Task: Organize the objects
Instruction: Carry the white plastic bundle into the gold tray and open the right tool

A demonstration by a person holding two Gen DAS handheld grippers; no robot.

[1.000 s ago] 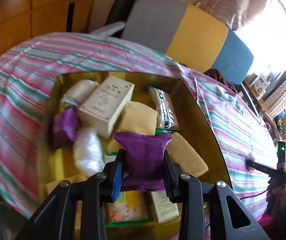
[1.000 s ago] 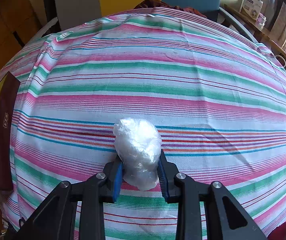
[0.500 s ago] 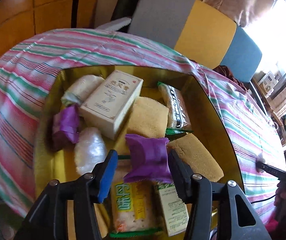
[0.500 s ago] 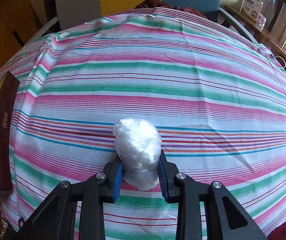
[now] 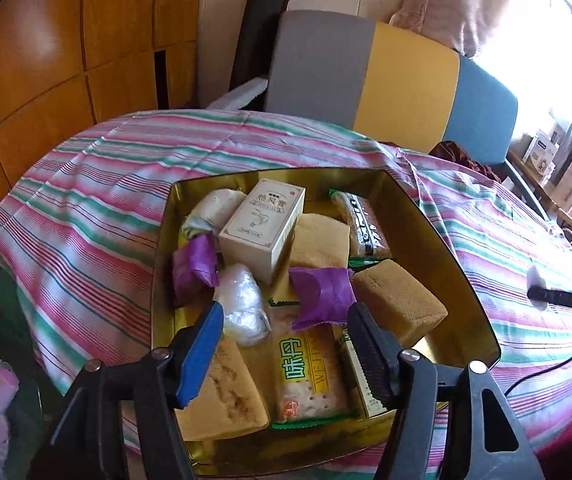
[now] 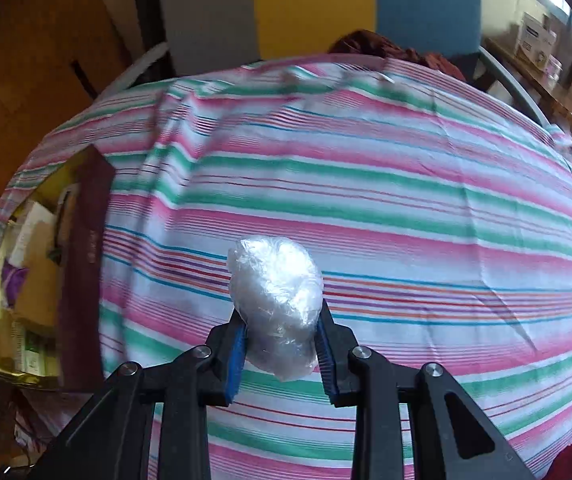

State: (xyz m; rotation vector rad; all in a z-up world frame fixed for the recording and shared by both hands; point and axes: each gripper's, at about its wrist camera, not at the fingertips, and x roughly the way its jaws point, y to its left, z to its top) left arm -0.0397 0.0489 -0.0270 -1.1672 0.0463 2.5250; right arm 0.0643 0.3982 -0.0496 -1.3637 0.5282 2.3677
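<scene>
Striped pink-green-white cloth (image 6: 406,184) covers the counter bearing the gold rectangular tin box (image 5: 450,264), above which the left tool (image 5: 286,344) is opening, empty, while the right tool (image 6: 282,344) clamps a clear-plastic-wrapped white bundle (image 6: 278,300).
</scene>
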